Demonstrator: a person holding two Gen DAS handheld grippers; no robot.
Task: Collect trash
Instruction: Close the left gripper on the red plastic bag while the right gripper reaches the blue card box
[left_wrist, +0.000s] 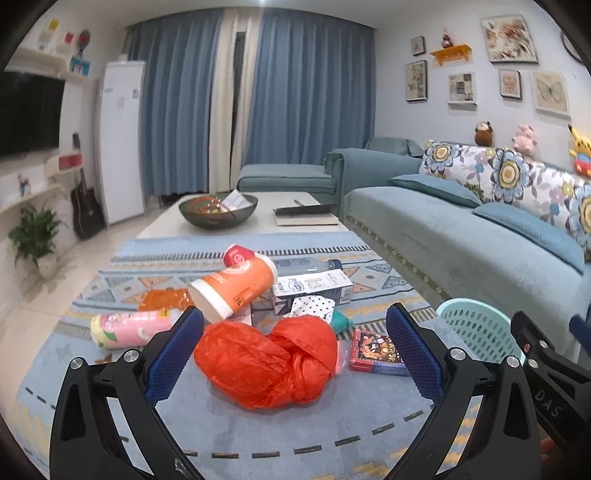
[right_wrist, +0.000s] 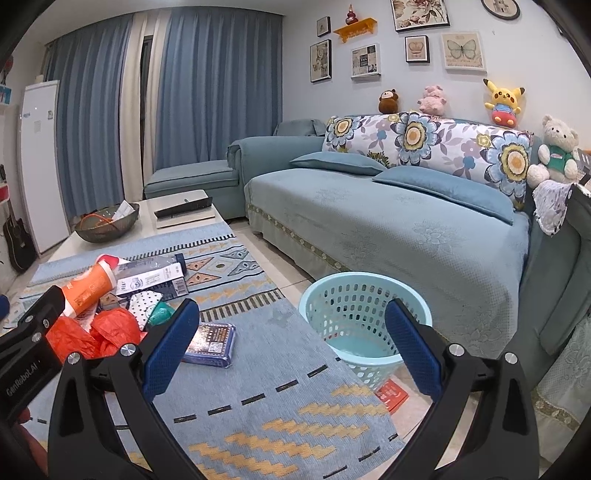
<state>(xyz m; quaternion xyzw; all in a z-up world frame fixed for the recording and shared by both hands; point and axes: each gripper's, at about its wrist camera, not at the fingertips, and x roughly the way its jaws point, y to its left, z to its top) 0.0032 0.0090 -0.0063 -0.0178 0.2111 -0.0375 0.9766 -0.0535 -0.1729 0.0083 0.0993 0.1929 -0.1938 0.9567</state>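
A pile of trash lies on the blue rug (left_wrist: 258, 435): a knotted red plastic bag (left_wrist: 266, 362), an orange paper cup (left_wrist: 232, 286) on its side, a white carton (left_wrist: 314, 286), a pink packet (left_wrist: 129, 328), an orange wrapper (left_wrist: 162, 299) and a dark card box (left_wrist: 376, 352). My left gripper (left_wrist: 295, 350) is open, its jaws on either side of the red bag. A light blue basket (right_wrist: 364, 321) stands on the floor by the sofa. My right gripper (right_wrist: 291, 347) is open and empty just before the basket. The red bag (right_wrist: 107, 330) and card box (right_wrist: 212, 343) also show there.
A blue sofa (right_wrist: 388, 221) runs along the right. A white coffee table (left_wrist: 266, 218) behind the pile holds a dark bowl (left_wrist: 218, 210) and a book (left_wrist: 306, 216). A red card (right_wrist: 391, 395) lies beside the basket. A plant (left_wrist: 37, 236) and guitar (left_wrist: 86, 206) stand at the left.
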